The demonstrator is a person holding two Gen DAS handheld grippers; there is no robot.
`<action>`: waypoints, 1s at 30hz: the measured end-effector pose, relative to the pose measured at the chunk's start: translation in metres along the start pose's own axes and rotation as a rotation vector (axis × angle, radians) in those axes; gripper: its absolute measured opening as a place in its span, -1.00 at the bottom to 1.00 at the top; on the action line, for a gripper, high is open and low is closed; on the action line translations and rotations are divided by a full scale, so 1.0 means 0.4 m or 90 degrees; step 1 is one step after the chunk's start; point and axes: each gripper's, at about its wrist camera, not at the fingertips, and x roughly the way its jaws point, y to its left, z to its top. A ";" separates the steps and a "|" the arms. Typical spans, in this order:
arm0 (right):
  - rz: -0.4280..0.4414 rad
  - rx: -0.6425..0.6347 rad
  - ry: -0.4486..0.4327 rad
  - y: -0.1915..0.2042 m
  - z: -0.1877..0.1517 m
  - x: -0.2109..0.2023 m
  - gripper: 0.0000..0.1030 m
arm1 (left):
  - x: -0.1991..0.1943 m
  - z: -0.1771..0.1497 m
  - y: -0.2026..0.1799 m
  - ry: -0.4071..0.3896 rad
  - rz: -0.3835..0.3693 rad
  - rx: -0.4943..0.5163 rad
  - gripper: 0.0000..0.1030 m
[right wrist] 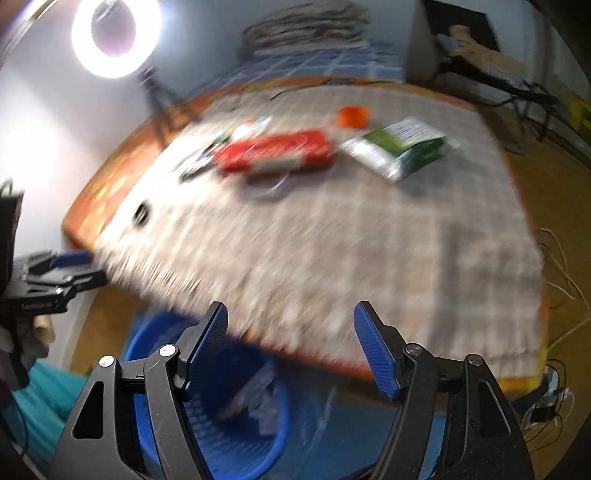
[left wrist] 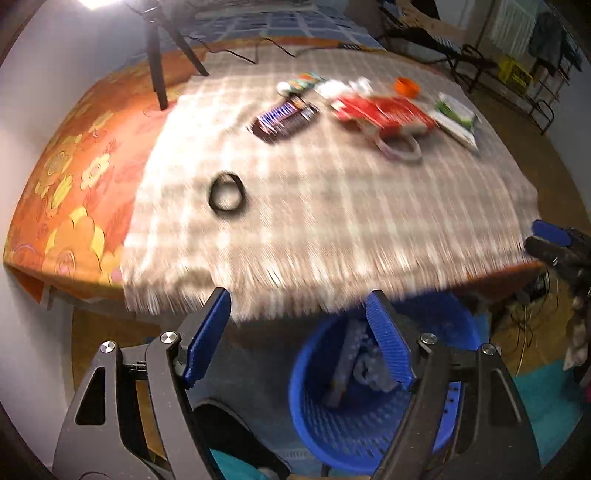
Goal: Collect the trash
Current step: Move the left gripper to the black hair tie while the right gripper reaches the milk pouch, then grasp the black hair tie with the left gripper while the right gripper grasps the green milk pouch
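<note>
A blue plastic basket (left wrist: 369, 424) stands on the floor below the table's front edge, with pale trash pieces (left wrist: 354, 365) inside; it also shows in the right wrist view (right wrist: 236, 435). My left gripper (left wrist: 299, 314) is open and empty above the basket. My right gripper (right wrist: 290, 325) is open and empty over the table edge. On the checked cloth (left wrist: 314, 206) lie a purple wrapper (left wrist: 282, 120), a red pouch (left wrist: 384, 112), a green-white packet (right wrist: 402, 147), an orange cap (right wrist: 353, 116) and a black ring (left wrist: 226, 192). Both views are blurred.
A tripod (left wrist: 159, 55) stands at the table's far left on the orange flowered cover (left wrist: 70, 192). A ring light (right wrist: 114, 35) shines at upper left. Chairs and cables sit at the far right. Small white items (left wrist: 332, 86) lie behind the red pouch.
</note>
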 end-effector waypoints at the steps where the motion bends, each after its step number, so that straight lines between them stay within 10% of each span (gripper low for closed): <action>1: -0.009 0.013 -0.003 -0.019 0.024 0.001 0.37 | 0.007 0.017 0.016 -0.003 0.007 -0.007 0.52; 14: -0.044 0.153 0.004 -0.161 0.240 0.101 0.62 | 0.136 0.146 0.143 0.016 0.033 -0.046 0.49; 30: -0.127 0.305 0.036 -0.263 0.402 0.281 0.63 | 0.219 0.187 0.173 0.058 0.006 -0.052 -0.14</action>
